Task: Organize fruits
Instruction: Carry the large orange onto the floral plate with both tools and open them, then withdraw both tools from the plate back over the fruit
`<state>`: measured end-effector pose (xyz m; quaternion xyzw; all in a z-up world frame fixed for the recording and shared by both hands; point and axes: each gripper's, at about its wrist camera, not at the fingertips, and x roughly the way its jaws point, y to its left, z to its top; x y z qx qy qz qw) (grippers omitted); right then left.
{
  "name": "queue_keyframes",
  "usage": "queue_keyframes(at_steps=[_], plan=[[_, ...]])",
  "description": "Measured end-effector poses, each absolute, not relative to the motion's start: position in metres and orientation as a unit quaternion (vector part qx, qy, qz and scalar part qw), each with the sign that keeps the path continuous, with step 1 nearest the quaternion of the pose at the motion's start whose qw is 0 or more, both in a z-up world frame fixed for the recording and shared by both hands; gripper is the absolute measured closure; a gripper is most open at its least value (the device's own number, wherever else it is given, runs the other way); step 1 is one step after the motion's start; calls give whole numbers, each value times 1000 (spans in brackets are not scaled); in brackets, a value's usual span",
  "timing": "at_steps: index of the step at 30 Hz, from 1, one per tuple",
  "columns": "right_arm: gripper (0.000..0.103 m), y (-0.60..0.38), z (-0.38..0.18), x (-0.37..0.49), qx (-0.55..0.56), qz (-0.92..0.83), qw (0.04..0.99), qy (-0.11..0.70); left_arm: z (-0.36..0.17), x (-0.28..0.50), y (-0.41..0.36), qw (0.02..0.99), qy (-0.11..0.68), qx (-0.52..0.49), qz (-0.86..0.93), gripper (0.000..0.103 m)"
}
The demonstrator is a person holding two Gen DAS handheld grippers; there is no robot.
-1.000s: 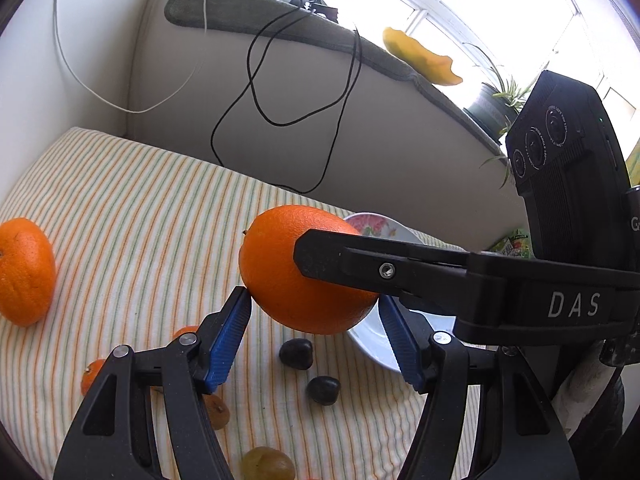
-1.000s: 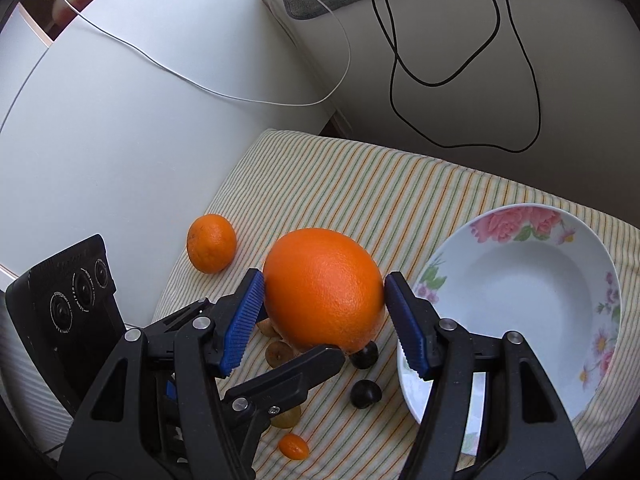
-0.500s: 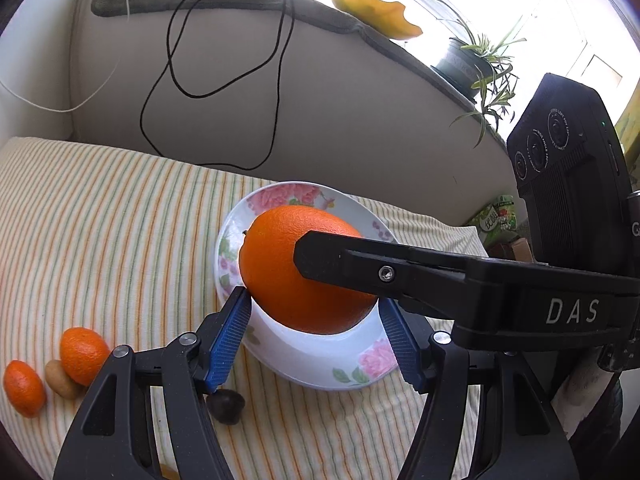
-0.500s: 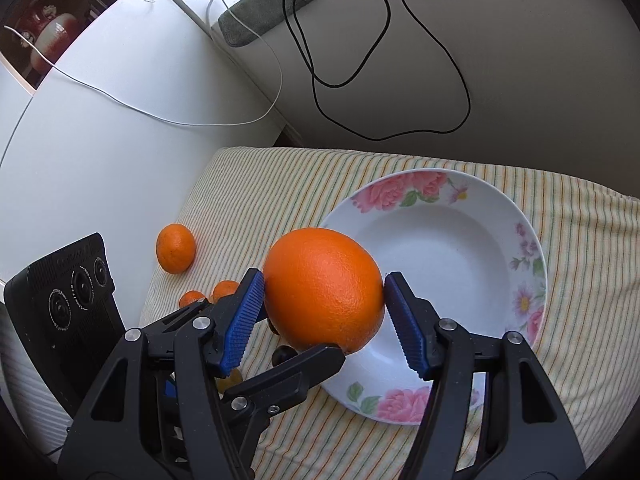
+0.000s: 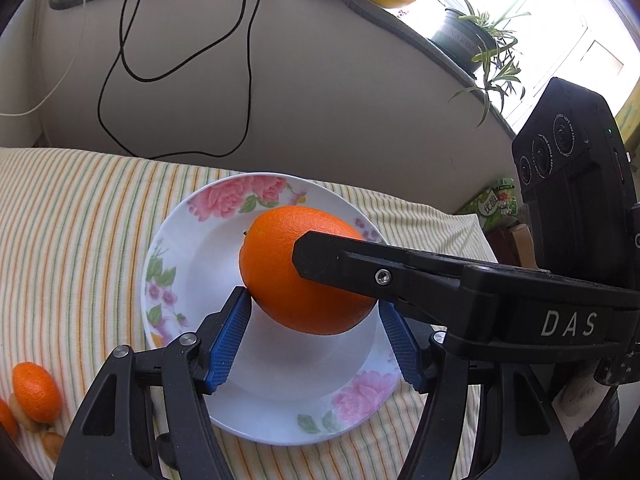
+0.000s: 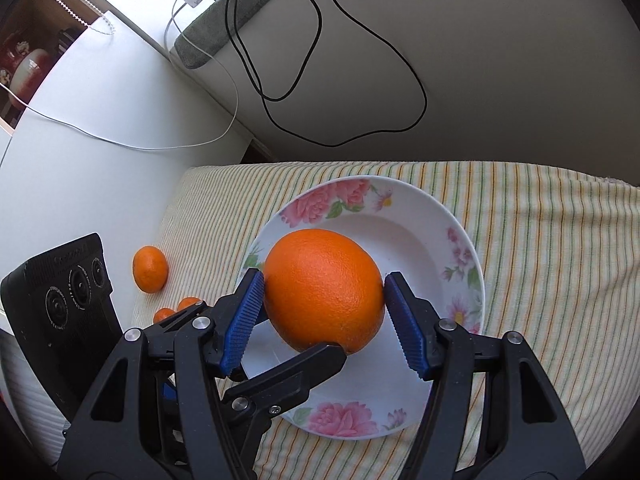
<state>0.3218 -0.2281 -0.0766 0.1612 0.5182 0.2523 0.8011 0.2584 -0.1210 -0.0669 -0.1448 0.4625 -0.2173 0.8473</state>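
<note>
The plate (image 6: 466, 248) was off to the side a second ago, and now it sits right under the orange (image 6: 323, 290). The striped cloth (image 6: 560, 248) covers the whole table. The white plate with pink flowers lies flat on it. The big orange is up in the air over the middle of the plate. The right gripper (image 6: 324, 312) pinches it from both sides with its blue pads (image 6: 244, 316). The left gripper (image 5: 310, 338) is there too, and its blue pads touch the orange low at 8 and 4 o'clock, so both grippers are squeezing it. A mandarin (image 6: 149, 269) lies on the cloth at 9 o'clock from the plate. Two tiny orange fruits (image 6: 176, 309) lie near it, at 8 o'clock.
</note>
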Motion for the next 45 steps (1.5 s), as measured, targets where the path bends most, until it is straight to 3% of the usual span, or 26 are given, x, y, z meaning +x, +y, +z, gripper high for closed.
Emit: queue_keyframes(at_steps=[19,26,45], plan=[[37,-243,-67,318,146,226,820,505,-60,258,-147,854,460,-110,-217,38],[32,-247,-53,306,143,215,832,490,-50,246,-140,861,452,-103,-210,37],[32,-220,-3,243,93,224,867,435,-23,169,-70,896,391,-97,-189,37]])
